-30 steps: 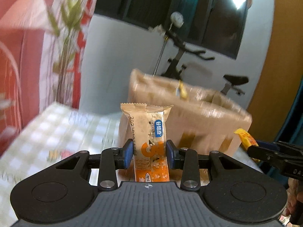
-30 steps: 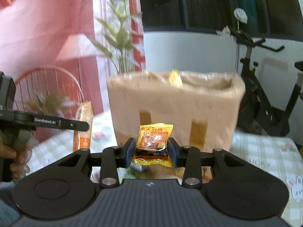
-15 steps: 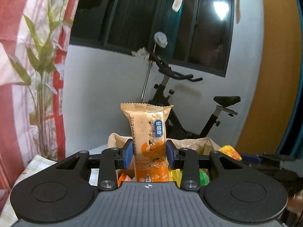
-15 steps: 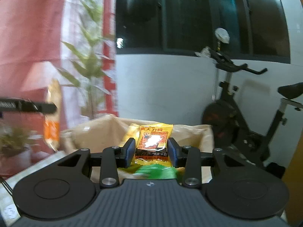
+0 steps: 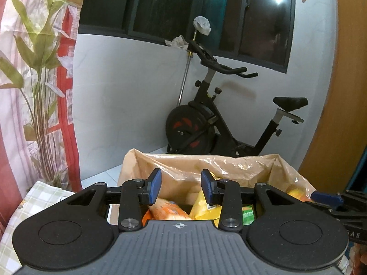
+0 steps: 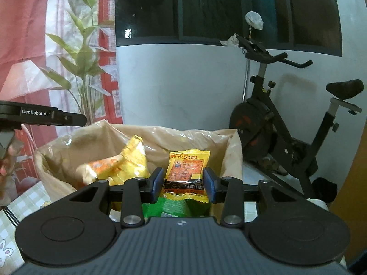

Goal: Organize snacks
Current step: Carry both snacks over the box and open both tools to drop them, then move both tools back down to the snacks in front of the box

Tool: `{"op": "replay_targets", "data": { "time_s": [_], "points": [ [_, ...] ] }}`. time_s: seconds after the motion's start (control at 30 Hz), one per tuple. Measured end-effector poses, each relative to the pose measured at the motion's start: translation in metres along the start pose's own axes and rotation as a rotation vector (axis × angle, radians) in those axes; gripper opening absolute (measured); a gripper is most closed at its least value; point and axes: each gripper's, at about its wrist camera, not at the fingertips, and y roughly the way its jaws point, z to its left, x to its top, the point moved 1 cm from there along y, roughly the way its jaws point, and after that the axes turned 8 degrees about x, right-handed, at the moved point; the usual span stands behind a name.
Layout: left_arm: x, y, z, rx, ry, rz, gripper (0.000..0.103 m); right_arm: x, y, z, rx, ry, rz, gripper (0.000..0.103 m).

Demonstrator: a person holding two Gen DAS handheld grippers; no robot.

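Note:
A cardboard box lined with a tan plastic bag (image 5: 229, 162) (image 6: 160, 133) sits just below both grippers, with several snack packets in it. My left gripper (image 5: 181, 185) hangs over its left half, jaws opening with nothing between them. The orange-and-cream snack bar (image 5: 167, 210) lies blurred in the box beneath it. My right gripper (image 6: 183, 181) is shut on a yellow-and-orange snack packet (image 6: 185, 171), held upright over the box's right half. Yellow packets (image 6: 133, 158) and a green one (image 6: 169, 208) lie inside. Each gripper shows at the edge of the other's view.
A black exercise bike (image 5: 206, 123) (image 6: 286, 123) stands against the white wall behind the box. A leafy plant (image 5: 39, 68) and red-and-white curtain (image 6: 23, 34) are to the left. The box rests on a checkered cloth (image 5: 34, 197). A person's fingers (image 6: 4, 160) show at the left edge.
The left gripper let go of the snack bar, which dropped into the box. Both grippers moved forward and up, from in front of the box to over its opening.

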Motion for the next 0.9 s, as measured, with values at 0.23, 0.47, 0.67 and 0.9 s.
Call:
{"op": "replay_targets", "data": {
  "time_s": [0.23, 0.47, 0.67, 0.9],
  "points": [
    [-0.011, -0.027, 0.004, -0.019, 0.031, -0.005, 0.053, -0.006, -0.012, 0.004, -0.002, 0.023, -0.025, 0.056],
    [-0.043, -0.079, 0.020, -0.066, 0.036, -0.019, 0.053, -0.023, -0.044, 0.027, 0.040, 0.037, -0.099, 0.056],
    [-0.090, -0.103, 0.042, -0.048, 0.021, 0.041, 0.053, -0.053, -0.074, 0.052, 0.071, 0.054, -0.167, 0.056],
    [-0.133, -0.100, 0.062, -0.020, -0.035, 0.133, 0.053, -0.093, -0.084, 0.074, 0.091, 0.106, -0.138, 0.056]
  ]
}}
